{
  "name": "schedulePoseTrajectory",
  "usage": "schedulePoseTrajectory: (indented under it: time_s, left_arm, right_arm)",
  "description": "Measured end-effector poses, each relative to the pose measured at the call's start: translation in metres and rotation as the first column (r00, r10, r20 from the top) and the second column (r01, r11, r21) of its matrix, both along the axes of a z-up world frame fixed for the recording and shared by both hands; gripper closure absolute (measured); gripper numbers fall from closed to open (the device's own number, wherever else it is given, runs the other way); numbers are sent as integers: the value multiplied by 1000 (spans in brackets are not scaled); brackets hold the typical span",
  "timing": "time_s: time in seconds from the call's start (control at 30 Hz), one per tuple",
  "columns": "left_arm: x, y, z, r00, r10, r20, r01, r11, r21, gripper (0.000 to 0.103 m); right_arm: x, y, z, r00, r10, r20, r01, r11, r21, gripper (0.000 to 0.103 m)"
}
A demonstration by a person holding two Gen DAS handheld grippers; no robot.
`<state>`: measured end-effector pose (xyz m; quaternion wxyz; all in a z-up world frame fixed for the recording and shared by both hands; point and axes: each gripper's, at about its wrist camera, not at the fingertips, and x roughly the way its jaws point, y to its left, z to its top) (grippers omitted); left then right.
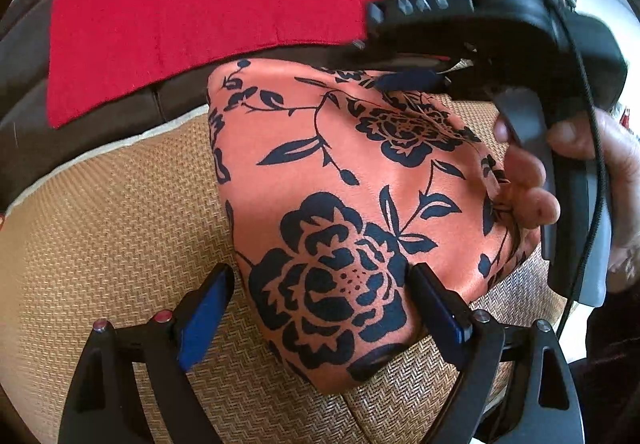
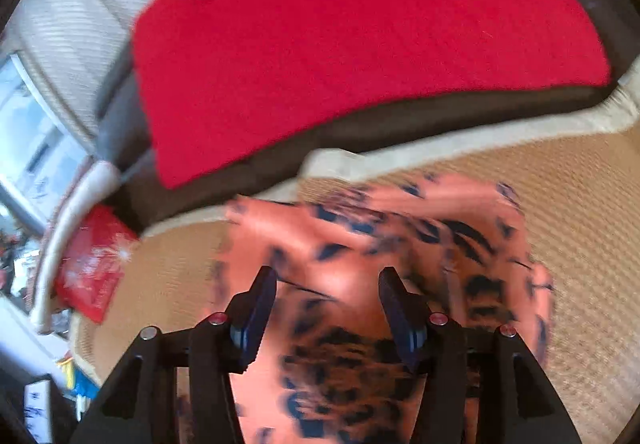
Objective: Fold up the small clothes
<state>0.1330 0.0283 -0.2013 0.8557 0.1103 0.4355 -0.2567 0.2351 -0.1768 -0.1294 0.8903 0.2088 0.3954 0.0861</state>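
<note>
You're mid-fold, by my read: the orange satin cloth with black flower print (image 1: 344, 180) already lies doubled on the tan woven seat cushion (image 1: 120, 212), just below the red fabric panel (image 1: 208, 4) draped on the backrest.

Left gripper (image 1: 320, 292): fingers spread wide, straddling the near corner of the cloth, not pinching it.

Right gripper (image 2: 326, 304): fingers apart over the cloth, nothing clamped between them; that view is blurred, so contact is hard to call. From the left view its far finger sits at the cloth's top edge.

Cloth looks smooth and slippery; top layer is flat, right side bunched under your hand (image 1: 532, 188).

Next: flatten that side, pick one edge, pinch both layers, fold across.
</note>
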Motion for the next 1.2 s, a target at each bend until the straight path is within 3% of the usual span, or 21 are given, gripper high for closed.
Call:
schedulePoseTrajectory:
  time_s: [0.1,0.23,0.4,0.53,0.7,0.83,0.97,1.07,1.2]
  left_arm:
    - [-3,3,1,1000,-8,18,8,1000,12,13]
    - [-6,4,1,1000,-4,21,4,1000,13,13]
    - [-10,10,8,999,3,40,-3,1000,18,13]
    - [-17,-3,14,995,40,86,-43,999,30,13]
    - [-25,4,26,978,123,171,-127,992,16,13]
    - [-22,8,28,962,193,192,-201,980,19,13]
    - [-15,14,26,949,248,192,-259,966,29,13]
    - [-19,15,29,940,269,208,-280,960,25,13]
    - [-27,20,30,926,291,243,-307,951,32,13]
  right_arm:
    - [2,23,7,996,76,45,-76,997,-14,45]
    - [26,41,-27,989,109,-97,-111,994,-22,46]
    - [17,32,-15,992,94,-81,-93,996,15,46]
    - [-8,23,1,998,59,-35,-62,995,-76,46]
    - [-57,-6,21,1000,-14,12,15,993,-119,46]
    - [-82,-23,27,998,-55,9,55,992,-111,46]
    - [-101,-25,15,997,-68,-34,63,992,-112,46]
    - [-108,-25,-19,982,-81,-172,63,992,-108,46]
    - [-117,-20,-18,986,-77,-147,57,989,-136,46]
